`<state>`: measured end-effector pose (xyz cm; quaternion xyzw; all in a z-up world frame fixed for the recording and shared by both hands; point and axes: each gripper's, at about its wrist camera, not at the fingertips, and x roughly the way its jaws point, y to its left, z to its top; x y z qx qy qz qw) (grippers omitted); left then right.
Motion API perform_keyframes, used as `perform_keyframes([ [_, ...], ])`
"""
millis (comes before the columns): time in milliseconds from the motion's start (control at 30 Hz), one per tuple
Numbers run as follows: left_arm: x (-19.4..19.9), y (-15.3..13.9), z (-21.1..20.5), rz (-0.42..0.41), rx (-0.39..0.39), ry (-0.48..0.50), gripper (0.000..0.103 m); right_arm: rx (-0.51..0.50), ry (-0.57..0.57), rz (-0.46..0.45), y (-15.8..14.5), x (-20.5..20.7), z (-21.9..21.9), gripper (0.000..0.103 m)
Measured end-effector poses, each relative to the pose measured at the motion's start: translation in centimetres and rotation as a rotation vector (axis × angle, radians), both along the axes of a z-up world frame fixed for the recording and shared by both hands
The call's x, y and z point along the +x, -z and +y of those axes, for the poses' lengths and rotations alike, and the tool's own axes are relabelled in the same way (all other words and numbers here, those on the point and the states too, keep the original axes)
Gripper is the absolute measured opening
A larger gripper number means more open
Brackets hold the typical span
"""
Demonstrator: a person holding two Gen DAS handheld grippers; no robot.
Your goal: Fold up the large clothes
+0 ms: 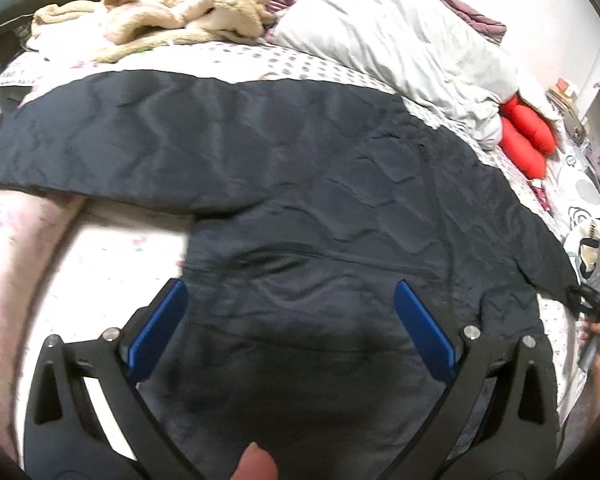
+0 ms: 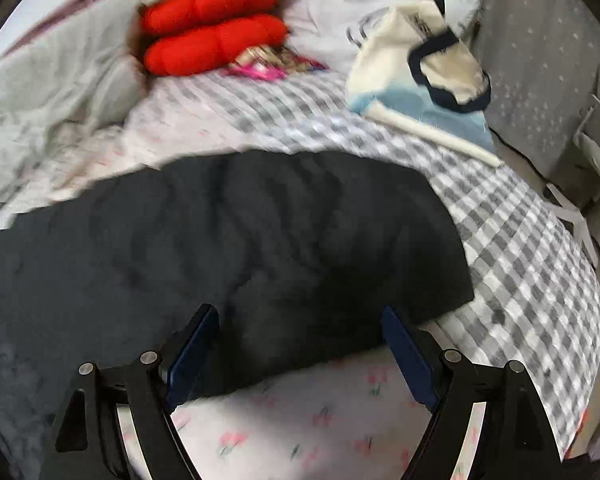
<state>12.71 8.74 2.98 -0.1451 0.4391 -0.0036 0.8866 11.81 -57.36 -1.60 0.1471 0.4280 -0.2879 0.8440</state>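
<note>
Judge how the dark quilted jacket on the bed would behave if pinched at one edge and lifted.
The dark jacket would likely drape limply: it lies flat and wrinkled. Its sheen suggests slippery fabric. Thin quilting suggests it is light.

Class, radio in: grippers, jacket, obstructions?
Left gripper open, right gripper open, both empty. Dark quilted jacket spread on bed. Nothing on it.

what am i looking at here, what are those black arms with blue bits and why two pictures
These are two hand-held grippers, one in each of a person's hands, each carrying a wide-angle camera that looks along its jaws. One picture comes from the left gripper, the other from the right gripper. Both look down on a bed where a dark jacket lies spread out for folding. Behind it lie red cushions and a beige garment. Both sets of jaws stand open and neither holds anything.
</note>
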Motion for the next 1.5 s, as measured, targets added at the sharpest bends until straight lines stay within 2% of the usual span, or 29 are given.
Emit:
perform_keyframes([
  [67,0.1,0.1,1.2,0.010,-0.019,0.016,0.102,0.004,-0.042,-0.052,-2.2,-1.1,2.6,0.085],
  [200,-0.2,0.2,2.5,0.021,-0.031,0.054,0.102,0.094,-0.172,-0.140,-5.3,-3.1,9.4,0.085],
  [300,-0.7,0.2,2.9,0.009,0.011,0.075,0.102,0.163,-0.299,-0.199,-6.5,-4.4,16.4,0.087],
  [367,-0.9,0.5,3.2,0.010,0.018,0.090,0.102,0.211,-0.412,-0.184,-6.3,-4.6,20.9,0.087],
  [500,-1.0,1.9,4.2,0.031,-0.037,0.127,0.102,0.313,-0.588,-0.183,-4.5,-4.6,29.1,0.087],
  [600,-1.1,2.5,4.6,0.007,-0.089,0.145,0.102,0.382,-0.699,-0.145,-1.8,-3.8,33.7,0.087],
  [667,-0.9,2.7,4.5,-0.006,-0.115,0.161,0.100,0.389,-0.750,-0.119,-0.3,-3.1,35.6,0.087],
  [767,-0.2,3.1,4.5,-0.036,-0.156,0.167,0.095,0.451,-0.827,-0.117,1.4,-2.8,38.7,0.087],
  [867,0.7,3.8,4.2,-0.050,-0.198,0.165,0.085,0.533,-0.888,-0.114,3.3,-1.3,40.8,0.087],
  [933,1.3,4.4,3.7,-0.043,-0.201,0.160,0.073,0.552,-0.905,-0.113,4.2,-1.0,42.0,0.087],
  [1033,1.7,4.9,3.1,-0.033,-0.189,0.165,0.060,0.599,-0.916,-0.107,5.9,0.1,43.1,0.085],
  [1067,1.8,5.1,2.8,-0.034,-0.178,0.165,0.058,0.619,-0.921,-0.105,6.5,0.3,43.3,0.082],
  [1133,1.8,5.2,2.4,-0.038,-0.169,0.169,0.041,0.643,-0.926,-0.113,7.2,0.6,44.0,0.076],
  [1167,1.8,5.2,2.4,-0.036,-0.166,0.170,0.036,0.654,-0.929,-0.120,7.4,0.8,44.1,0.070],
  [1200,1.9,5.1,2.3,-0.033,-0.156,0.173,0.023,0.669,-0.935,-0.129,7.5,1.0,44.4,0.059],
  [1233,1.8,5.0,2.2,-0.030,-0.146,0.175,0.008,0.679,-0.938,-0.134,7.6,1.0,44.6,0.053],
  [1300,1.4,4.3,2.1,-0.026,-0.133,0.198,0.006,0.700,-0.939,-0.132,7.9,1.3,45.0,0.024],
  [1333,1.0,3.6,2.2,-0.035,-0.122,0.214,0.005,0.709,-0.940,-0.129,7.9,1.2,45.0,0.019],
  [1367,0.7,3.1,2.2,-0.041,-0.114,0.225,0.005,0.713,-0.948,-0.131,7.6,1.0,45.0,0.016],
  [1500,-1.6,1.0,3.2,-0.049,-0.085,0.296,0.004,0.696,-0.990,-0.162,5.3,-0.2,44.6,0.015],
])
